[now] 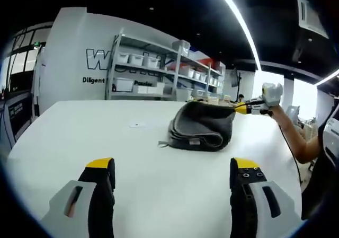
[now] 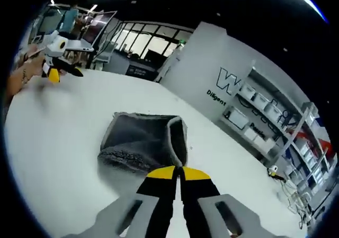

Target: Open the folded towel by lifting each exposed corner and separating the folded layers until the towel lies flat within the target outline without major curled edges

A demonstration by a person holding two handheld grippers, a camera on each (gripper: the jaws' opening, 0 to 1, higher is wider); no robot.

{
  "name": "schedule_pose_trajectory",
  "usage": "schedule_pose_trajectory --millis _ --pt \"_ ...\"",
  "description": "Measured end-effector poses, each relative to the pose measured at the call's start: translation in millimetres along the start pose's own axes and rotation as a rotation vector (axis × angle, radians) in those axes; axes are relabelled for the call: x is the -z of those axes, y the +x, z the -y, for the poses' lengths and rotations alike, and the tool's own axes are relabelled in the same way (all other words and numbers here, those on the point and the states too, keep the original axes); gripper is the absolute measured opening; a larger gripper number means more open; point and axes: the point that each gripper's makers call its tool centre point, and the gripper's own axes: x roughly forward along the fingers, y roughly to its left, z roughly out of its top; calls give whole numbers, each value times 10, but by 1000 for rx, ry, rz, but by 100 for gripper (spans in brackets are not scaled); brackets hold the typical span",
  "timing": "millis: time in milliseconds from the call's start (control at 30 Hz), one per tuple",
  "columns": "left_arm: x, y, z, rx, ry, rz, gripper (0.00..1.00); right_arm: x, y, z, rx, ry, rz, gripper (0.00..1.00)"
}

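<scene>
Lying folded on the white tabletop (image 1: pixel 79 137), a dark grey towel (image 1: pixel 204 125) is recorded ahead of the left tool (image 1: pixel 172 172), well apart from its tips and a little to their right. The left tool is held released: its two yellow-tipped jaws are seen wide apart, with bare tabletop between them and nothing gripped.

In the right gripper view the same towel (image 2: pixel 143 142) is seen just beyond the right tool (image 2: pixel 180 175), with one corner layer raised and curled upward at the near edge. The right tool's yellow-tipped jaws are pressed together, clenched at the lifted towel edge; a pinch on the fabric is indicated, and in the left gripper view the right tool (image 1: pixel 241 108) is seen touching the raised far corner of the towel, held by a gloved hand (image 1: pixel 271 94).

The left tool (image 2: pixel 54 75) is also entered in the right gripper view, far beyond the towel and to the left, above the tabletop (image 2: pixel 53 158).

Background items: metal shelving (image 1: pixel 159 68) with white storage bins, set against a white wall bearing dark lettering, beyond the far tabletop edge; a small pale mark (image 1: pixel 136 124) on the tabletop, left of the towel.
</scene>
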Motion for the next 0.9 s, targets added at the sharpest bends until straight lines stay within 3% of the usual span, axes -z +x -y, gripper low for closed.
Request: schedule_pose_trajectory --millis 267,633,667,900 --pt "27 16 10 -1 5 -13 88 426 -124 43 30 130 -35 0" --pt "59 34 13 1 3 -25 88 919 -183 14 53 188 -131 0" --pt "59 35 16 2 4 -25 88 1025 -184 -14 46 203 -157 0" --pt "74 34 6 -1 0 -30 88 1280 -168 -87 31 226 -214 0"
